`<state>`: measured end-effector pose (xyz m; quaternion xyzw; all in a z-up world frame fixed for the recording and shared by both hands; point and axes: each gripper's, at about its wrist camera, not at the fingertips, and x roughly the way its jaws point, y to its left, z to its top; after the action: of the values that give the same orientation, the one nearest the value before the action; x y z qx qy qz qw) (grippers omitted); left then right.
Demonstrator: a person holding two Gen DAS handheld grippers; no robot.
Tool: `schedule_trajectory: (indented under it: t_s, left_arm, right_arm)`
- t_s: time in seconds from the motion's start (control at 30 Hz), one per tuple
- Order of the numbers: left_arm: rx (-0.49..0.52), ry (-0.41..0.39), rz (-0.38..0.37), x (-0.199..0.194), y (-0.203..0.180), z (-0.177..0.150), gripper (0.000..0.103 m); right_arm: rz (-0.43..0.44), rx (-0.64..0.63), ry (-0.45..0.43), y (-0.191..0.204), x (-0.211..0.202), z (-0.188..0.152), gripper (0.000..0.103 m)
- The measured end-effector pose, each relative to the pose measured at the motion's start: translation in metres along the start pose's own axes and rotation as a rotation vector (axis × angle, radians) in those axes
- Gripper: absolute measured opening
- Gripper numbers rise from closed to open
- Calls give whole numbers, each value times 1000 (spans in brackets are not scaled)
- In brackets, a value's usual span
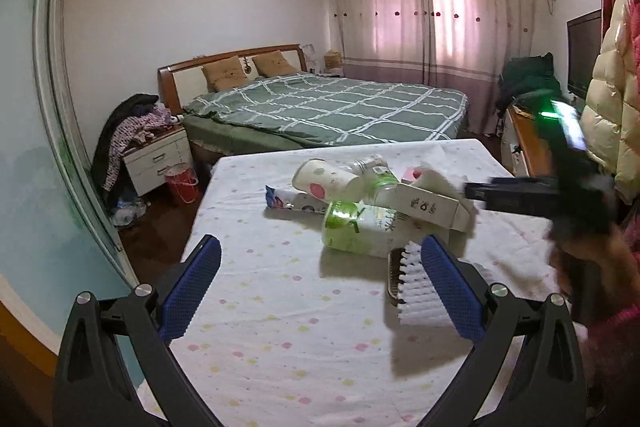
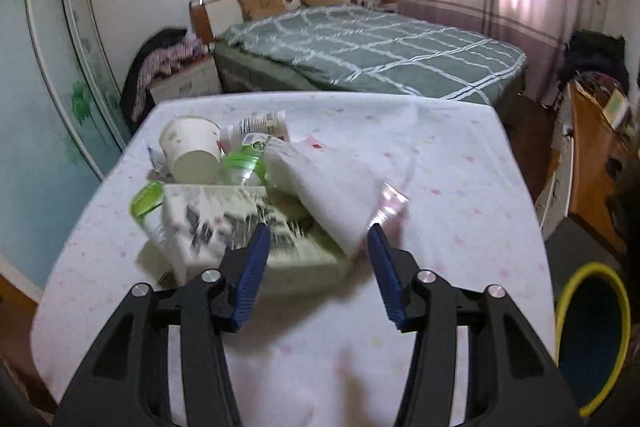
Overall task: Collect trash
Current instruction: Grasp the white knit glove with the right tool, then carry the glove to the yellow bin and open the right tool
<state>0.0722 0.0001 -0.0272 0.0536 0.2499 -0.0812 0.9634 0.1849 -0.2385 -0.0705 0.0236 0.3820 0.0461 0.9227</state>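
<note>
I held my right tool [image 2: 316, 251] half open and empty just before the trash heap [image 2: 240, 187] on the surface [image 2: 460, 187], lined up to grab; my left tool [image 1: 320, 287] stood wide, empty, with the bin [image 2: 592, 339] right of the heap.

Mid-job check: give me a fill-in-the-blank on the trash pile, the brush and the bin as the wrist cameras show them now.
1. The scrub brush has ____ bristles.
2. The paper cup lies on its ____.
3. The bin beside the table has a ____ rim.
4. The left gripper and the right gripper both hold ____.

Missing words: white; side; yellow; nothing
</note>
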Motion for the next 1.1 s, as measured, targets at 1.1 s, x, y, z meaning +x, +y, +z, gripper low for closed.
schedule_trajectory:
  t_s: [1.1]
  left_arm:
    - [109,121,-180,58,-94,-28,98]
  right_arm:
    - [-119,233,-122,-124,-114,-52,6]
